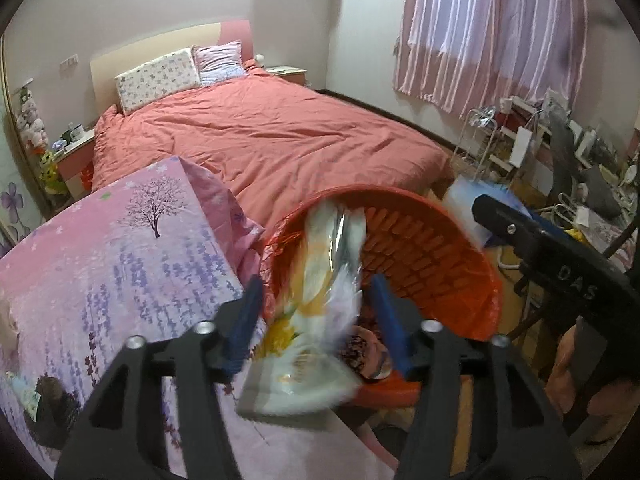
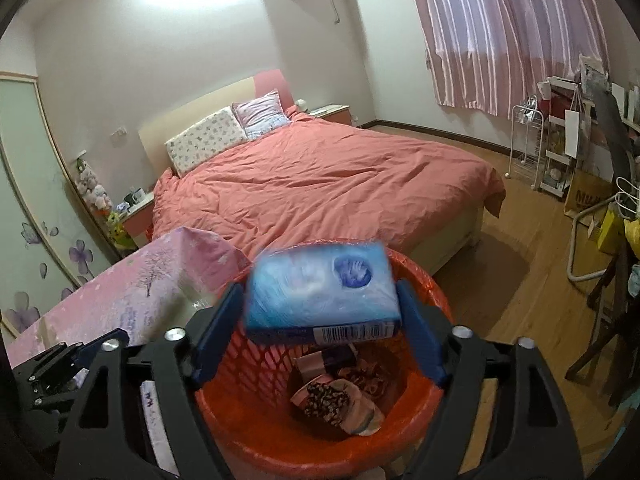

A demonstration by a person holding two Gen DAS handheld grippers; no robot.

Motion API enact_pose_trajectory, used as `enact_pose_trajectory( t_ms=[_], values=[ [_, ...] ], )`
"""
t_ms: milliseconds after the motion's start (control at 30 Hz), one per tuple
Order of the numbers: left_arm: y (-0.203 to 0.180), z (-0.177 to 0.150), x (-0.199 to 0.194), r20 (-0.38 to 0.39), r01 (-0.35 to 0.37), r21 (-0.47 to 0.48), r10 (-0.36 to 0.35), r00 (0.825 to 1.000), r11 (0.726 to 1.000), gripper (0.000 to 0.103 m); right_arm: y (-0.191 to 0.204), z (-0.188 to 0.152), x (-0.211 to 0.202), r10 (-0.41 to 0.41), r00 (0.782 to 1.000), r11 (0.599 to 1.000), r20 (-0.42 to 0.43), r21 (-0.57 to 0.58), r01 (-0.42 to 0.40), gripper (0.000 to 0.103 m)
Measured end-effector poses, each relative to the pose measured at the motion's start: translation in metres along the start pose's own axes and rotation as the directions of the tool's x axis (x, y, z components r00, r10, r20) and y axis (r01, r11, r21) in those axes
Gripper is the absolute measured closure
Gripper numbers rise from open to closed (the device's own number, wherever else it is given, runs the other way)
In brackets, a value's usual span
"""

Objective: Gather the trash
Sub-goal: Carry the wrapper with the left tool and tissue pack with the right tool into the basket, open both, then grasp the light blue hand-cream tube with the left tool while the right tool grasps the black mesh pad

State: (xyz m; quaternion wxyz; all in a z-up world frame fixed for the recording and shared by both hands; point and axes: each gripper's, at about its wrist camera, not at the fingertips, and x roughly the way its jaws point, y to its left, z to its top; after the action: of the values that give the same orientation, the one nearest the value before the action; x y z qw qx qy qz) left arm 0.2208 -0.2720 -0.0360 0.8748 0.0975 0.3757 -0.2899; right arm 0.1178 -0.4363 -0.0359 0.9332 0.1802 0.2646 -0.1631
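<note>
A: Left tongs (image 1: 316, 312)?
B: Spread, blurred wrapper (image 1: 320, 320) between the blue fingers, no pad pressing it, over the bin (image 1: 440, 264) rim.
A: Right tongs (image 2: 320, 320)?
B: Spread too, blue pack (image 2: 320, 292) between the pads, gaps both sides, above the bin (image 2: 256, 432).
A: Bin contents?
B: Patterned wrappers (image 2: 332, 396) at the bottom.

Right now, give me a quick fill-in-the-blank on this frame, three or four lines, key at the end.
1. The blue packet sits between the right gripper fingers, above the ____ basket.
2. The left gripper has a blurred white and ____ wrapper between its fingers.
3. The bed is covered by a ____ duvet.
4. Wrappers already lie ____ the basket.

Missing words: red; yellow; pink; inside
</note>
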Motion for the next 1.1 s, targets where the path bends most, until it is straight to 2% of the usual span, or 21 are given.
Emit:
enact_pose_trajectory(
  t_ms=[100, 267, 467, 600, 767, 833, 933, 1033, 1100],
  values=[
    [0.008, -0.005, 0.009, -0.027, -0.027, -0.012, 0.027, 0.999, 1.000, 0.040, -0.003, -0.006, 0.007, -0.005, 1.000, 1.000, -0.016, -0.003, 0.005, 0.016],
    [0.033, -0.016, 0.002, -0.031, -0.080, -0.027, 0.080, 0.996, 0.996, 0.036, -0.002, -0.021, 0.006, -0.013, 0.999, 1.000, -0.051, -0.006, 0.013, 0.016],
    [0.077, -0.044, -0.028, -0.028, -0.166, -0.062, 0.164, 0.986, 0.984, 0.032, 0.019, -0.036, -0.004, 0.004, 0.997, 0.999, -0.078, -0.040, -0.007, 0.016],
    [0.122, -0.063, -0.054, -0.037, -0.236, -0.126, 0.233, 0.972, 0.964, 0.031, 0.044, -0.046, -0.006, 0.033, 0.993, 0.996, -0.110, -0.084, -0.043, 0.018],
    [0.190, -0.090, -0.089, -0.057, -0.362, -0.230, 0.359, 0.932, 0.903, 0.030, 0.087, -0.069, -0.015, 0.068, 0.988, 0.979, -0.138, -0.182, -0.093, 0.018],
    [0.225, -0.101, -0.097, -0.099, -0.417, -0.287, 0.406, 0.908, 0.863, 0.030, 0.105, -0.077, -0.018, 0.079, 0.986, 0.969, -0.146, -0.222, -0.110, 0.018],
    [0.268, -0.114, -0.102, -0.161, -0.461, -0.363, 0.433, 0.887, 0.810, 0.030, 0.127, -0.087, -0.019, 0.095, 0.982, 0.957, -0.161, -0.258, -0.135, 0.018],
    [0.296, -0.121, -0.097, -0.209, -0.463, -0.424, 0.413, 0.886, 0.779, 0.030, 0.143, -0.095, -0.019, 0.100, 0.979, 0.949, -0.175, -0.278, -0.147, 0.019],
    [0.307, -0.123, -0.093, -0.216, -0.436, -0.461, 0.379, 0.900, 0.773, 0.030, 0.154, -0.100, -0.019, 0.103, 0.977, 0.944, -0.186, -0.291, -0.155, 0.019]
  ],
)
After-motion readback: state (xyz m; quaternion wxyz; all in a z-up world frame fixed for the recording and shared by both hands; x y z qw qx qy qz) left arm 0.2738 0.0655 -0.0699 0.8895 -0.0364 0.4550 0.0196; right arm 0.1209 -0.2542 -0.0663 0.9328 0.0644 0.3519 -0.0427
